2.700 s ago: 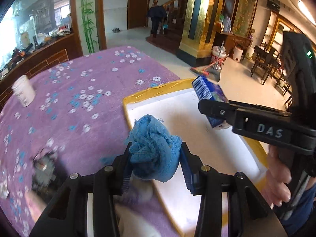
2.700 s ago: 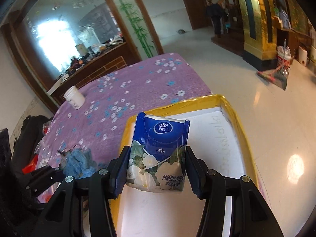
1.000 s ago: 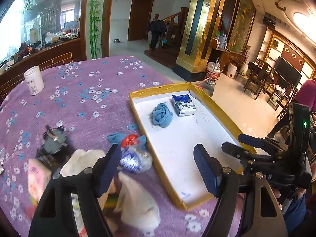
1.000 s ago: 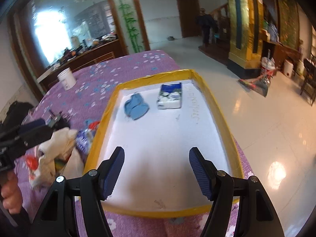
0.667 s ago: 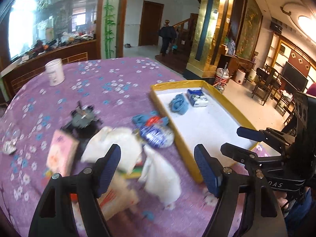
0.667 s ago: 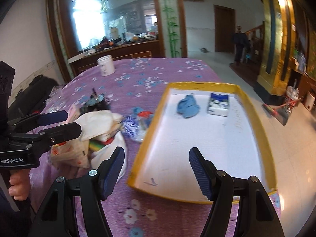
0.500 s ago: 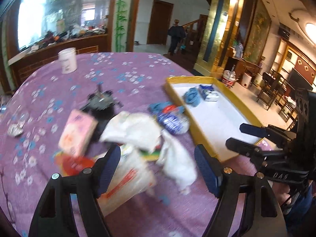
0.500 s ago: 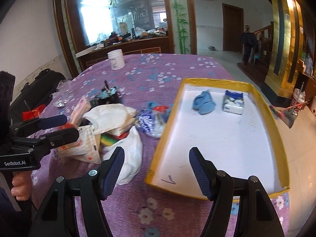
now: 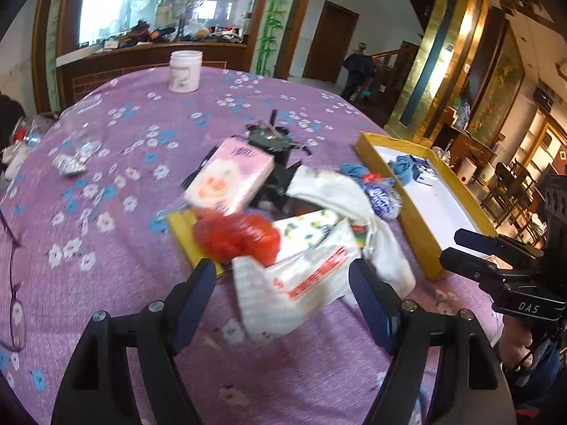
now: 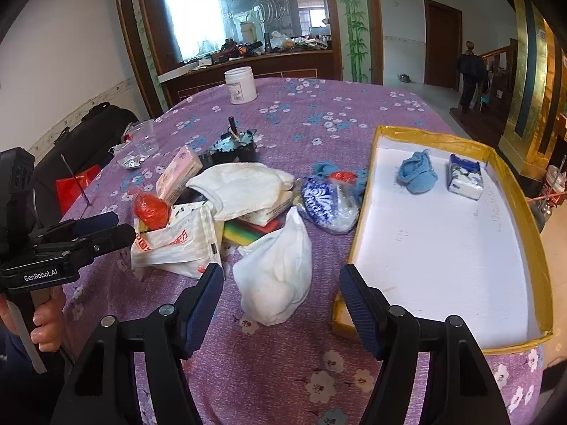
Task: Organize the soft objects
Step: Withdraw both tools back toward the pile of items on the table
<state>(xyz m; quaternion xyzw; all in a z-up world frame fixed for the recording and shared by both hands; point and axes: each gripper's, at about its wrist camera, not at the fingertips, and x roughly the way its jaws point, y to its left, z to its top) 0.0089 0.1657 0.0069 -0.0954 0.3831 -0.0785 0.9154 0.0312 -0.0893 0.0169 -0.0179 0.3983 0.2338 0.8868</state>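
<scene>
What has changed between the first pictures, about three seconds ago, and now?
The left tongs let go of the blue cloth and the right tongs let go of the tissue pack; both now lie at the far end of the tray. Both tongs, open and empty, drew back and turned left toward the pile beside the tray, over the white cloth. The white jar stayed in place.

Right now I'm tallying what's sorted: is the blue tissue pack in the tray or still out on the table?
In. The blue tissue pack lies on the yellow-rimmed tray's white floor, beside the blue cloth.
</scene>
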